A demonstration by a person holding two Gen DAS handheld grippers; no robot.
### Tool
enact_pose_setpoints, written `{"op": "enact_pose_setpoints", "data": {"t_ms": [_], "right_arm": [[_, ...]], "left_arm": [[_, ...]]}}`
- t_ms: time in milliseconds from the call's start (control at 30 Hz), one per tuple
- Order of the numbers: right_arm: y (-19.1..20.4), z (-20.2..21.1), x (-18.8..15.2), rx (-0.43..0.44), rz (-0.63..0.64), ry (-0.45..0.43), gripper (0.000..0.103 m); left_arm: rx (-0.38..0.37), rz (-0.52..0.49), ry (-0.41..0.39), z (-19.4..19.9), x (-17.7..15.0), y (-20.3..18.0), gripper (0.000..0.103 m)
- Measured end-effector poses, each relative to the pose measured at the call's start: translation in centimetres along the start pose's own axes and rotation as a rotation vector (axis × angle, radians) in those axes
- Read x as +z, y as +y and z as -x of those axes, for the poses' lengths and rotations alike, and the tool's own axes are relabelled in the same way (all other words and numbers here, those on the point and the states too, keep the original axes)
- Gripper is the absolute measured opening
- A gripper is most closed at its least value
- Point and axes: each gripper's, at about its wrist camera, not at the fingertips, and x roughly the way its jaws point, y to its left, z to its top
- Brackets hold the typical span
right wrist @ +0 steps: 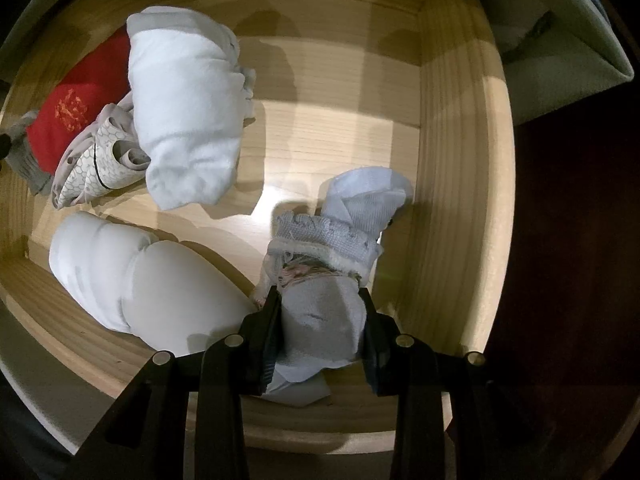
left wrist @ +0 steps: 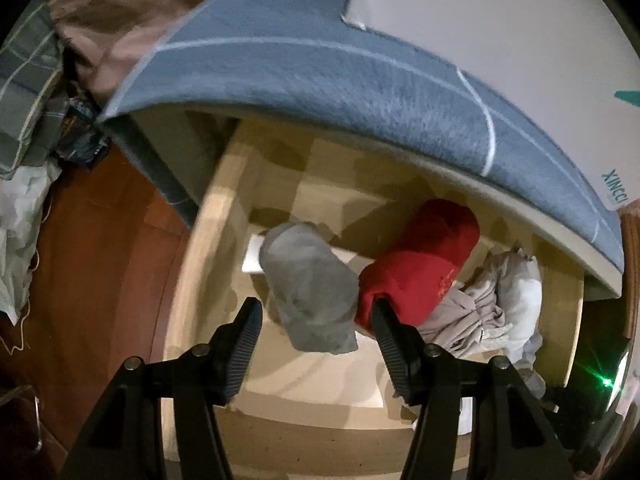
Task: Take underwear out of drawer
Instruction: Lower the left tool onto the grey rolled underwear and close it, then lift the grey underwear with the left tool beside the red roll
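- Open pale wooden drawer (right wrist: 460,160), plank walls on all sides; bare floor boards free in the middle and toward the far wall in the right wrist view.
- Overhanging the drawer's far edge in the left wrist view: a blue-grey felt blanket with thin white lines (left wrist: 320,72), on a white mattress (left wrist: 500,40).
- Beyond the drawer's left wall: red-brown wooden floor (left wrist: 92,248), open.
- Right gripper (right wrist: 320,328) pointing down near the drawer's right wall, black fingers clamped on a rolled white knit underwear piece with a lace-trimmed band (right wrist: 324,320); roll's far end sticking out past the fingertips.
- Left of that grip, along the near wall: a plump white rolled bundle (right wrist: 132,280), just beside the left finger.
- Toward the far left corner: a large white fleecy roll (right wrist: 184,120), touching a grey garment with a honeycomb print (right wrist: 100,160) and, past it, a red folded garment with an orange emblem (right wrist: 68,120).
- Left gripper (left wrist: 316,316) above the drawer, jaws standing well apart, nothing pinched.
- Between its fingertips: a grey rolled underwear piece (left wrist: 308,288), touching the red garment; right finger overlapping the red garment's near end.
- Contact of pads with the grey roll: cannot tell.
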Motion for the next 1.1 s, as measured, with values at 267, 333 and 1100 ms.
{"op": "enact_pose_setpoints", "data": {"t_ms": [267, 333, 1100], "right_arm": [[-0.7, 0.0, 0.6, -0.001, -0.002, 0.000, 0.032], [-0.7, 0.0, 0.7, -0.001, 0.001, 0.001, 0.032], [-1.0, -0.5, 1.6, -0.009, 0.006, 0.003, 0.032]], "left_arm": [[0.008, 0.002, 0.041, -2.2, 1.1, -0.1, 0.058], [0.016, -0.015, 0.045, -2.5, 1.2, -0.4, 0.058], [0.092, -0.319, 0.216, -3.7, -0.6, -4.7, 0.027]]}}
